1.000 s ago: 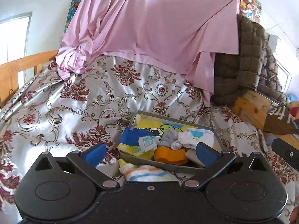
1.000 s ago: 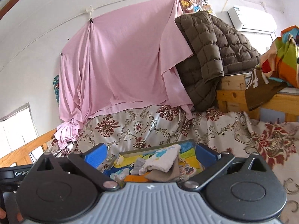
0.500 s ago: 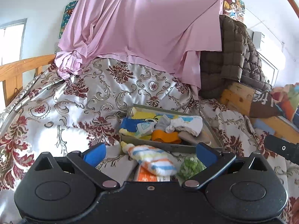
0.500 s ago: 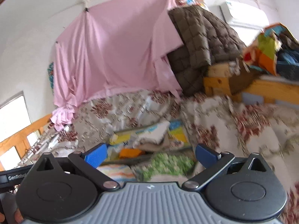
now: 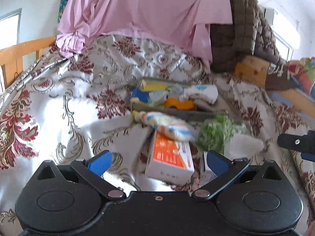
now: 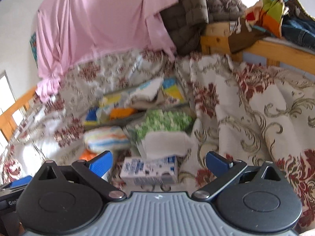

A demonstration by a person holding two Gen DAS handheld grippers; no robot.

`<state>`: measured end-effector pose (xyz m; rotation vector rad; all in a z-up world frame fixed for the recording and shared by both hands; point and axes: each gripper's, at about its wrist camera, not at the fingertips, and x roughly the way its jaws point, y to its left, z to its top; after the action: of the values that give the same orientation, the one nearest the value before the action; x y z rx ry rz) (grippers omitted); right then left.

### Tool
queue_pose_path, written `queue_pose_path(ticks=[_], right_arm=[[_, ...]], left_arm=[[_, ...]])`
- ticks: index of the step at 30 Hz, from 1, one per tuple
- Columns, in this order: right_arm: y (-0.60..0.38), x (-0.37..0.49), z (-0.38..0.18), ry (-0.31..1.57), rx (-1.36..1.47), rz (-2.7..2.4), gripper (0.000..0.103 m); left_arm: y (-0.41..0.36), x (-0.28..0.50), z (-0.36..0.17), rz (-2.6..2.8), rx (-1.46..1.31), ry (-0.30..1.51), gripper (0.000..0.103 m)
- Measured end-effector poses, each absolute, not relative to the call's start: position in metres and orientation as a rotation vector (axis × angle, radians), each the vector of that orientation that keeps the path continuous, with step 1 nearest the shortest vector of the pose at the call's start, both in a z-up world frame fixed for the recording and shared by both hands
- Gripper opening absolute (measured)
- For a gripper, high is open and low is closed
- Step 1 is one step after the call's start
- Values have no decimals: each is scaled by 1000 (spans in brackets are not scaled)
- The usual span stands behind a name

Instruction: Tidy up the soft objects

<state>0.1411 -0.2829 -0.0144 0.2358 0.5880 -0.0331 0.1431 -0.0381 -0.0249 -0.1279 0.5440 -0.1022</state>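
A shallow grey tray on the bed holds several folded cloths, white, blue, yellow and orange. In front of it lie a striped rolled cloth, a green speckled cloth and a white cloth. My left gripper is open and empty, low over an orange-and-white box. My right gripper is open and empty, just behind a blue-and-white carton. The right gripper's edge shows in the left wrist view.
The bed has a floral satin cover. A pink sheet hangs behind, beside a brown quilted jacket. Wooden frames stand at left and right, with piled clothes on top.
Both grippers have pulled back and tilted down. The boxes and the loose cloths in front of the tray have come into view. Both stay open and empty.
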Motion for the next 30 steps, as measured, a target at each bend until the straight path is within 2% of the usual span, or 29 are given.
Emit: queue_pose_path(ticks=[19,30], right_arm=[[-287,175,-48,811,306,-71,103],[-280,193,-56,851,283,-55,103]], left_arm=[[-40,161,-43,-42,-147,681,102],[-36,177,-41,15,-162,650,102]])
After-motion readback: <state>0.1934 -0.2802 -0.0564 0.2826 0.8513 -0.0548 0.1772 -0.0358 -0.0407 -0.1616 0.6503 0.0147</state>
